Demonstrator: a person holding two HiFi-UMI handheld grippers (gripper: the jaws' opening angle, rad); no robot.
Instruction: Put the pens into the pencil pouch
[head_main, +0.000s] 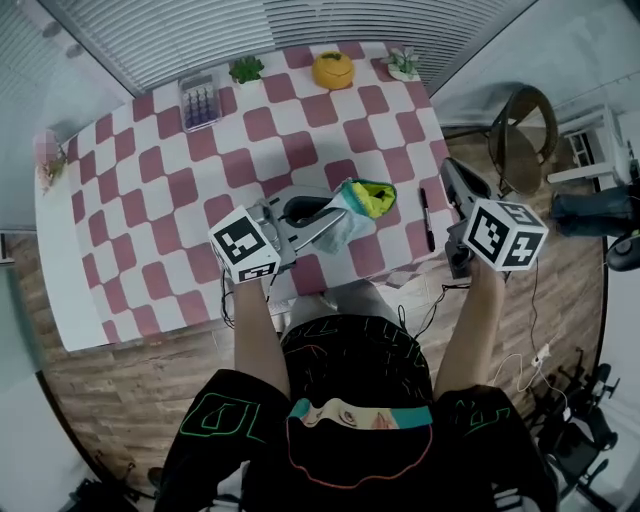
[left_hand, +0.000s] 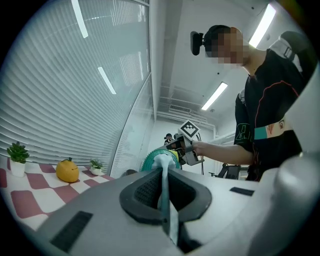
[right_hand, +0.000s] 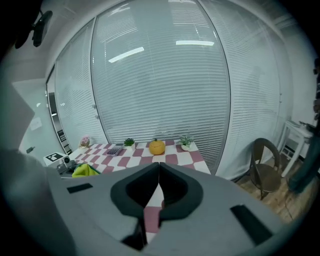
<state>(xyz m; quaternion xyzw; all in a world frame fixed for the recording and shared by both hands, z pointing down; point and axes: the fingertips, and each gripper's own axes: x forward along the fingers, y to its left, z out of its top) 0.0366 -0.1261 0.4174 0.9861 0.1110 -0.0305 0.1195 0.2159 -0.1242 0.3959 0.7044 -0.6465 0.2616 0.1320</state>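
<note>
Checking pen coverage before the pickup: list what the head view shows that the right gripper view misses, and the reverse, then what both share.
Head view only: the black pen lying on the red-and-white checked tablecloth near the right gripper. Right gripper view only: that gripper's fingers meeting, nothing between them. Both: the orange pumpkin-shaped ornament, the grey calculator, and the teal fabric pencil pouch with yellow lining, pinched by the left gripper.

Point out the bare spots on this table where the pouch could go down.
Barest: the left half of the table, between the calculator and the near edge. Also free: the band between the orange fruit and the pouch. Crowded: the right edge, where the pen lies beside the right gripper.
</note>
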